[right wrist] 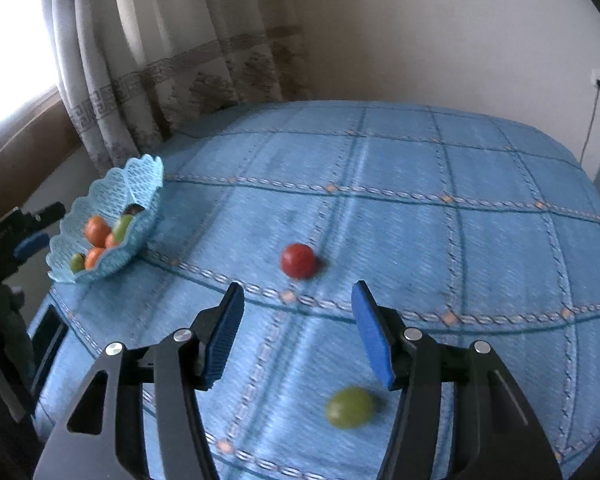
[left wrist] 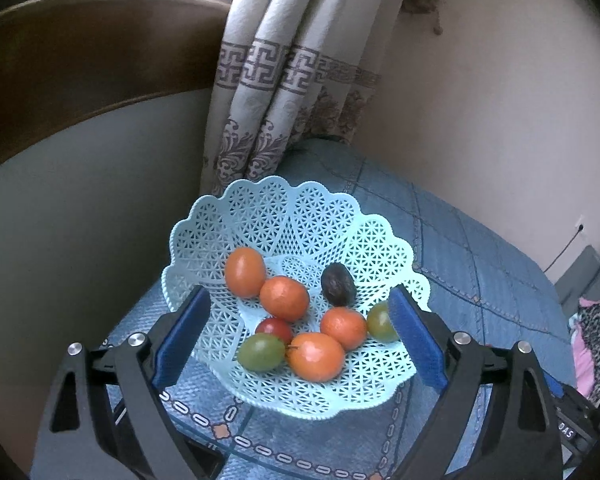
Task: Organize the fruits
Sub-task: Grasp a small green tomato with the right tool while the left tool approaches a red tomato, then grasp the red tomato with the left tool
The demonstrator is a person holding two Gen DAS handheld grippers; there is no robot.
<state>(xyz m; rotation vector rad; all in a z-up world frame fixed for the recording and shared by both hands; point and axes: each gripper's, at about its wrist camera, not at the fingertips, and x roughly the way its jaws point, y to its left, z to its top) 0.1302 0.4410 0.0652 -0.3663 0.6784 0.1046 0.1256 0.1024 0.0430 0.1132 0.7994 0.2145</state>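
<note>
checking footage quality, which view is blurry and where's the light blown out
Right wrist view: motion-smeared, the red fruit and green fruit soft-edged, window blown out at left. Left wrist view: sharper, basket lattice crisp, fisheye bending the wall.

One short marking in pale letters, seemingly "DAS", is seen on a black part point(left wrist: 568, 432) at the near right edge of the left wrist view. Nothing else legible is found in either view.
</note>
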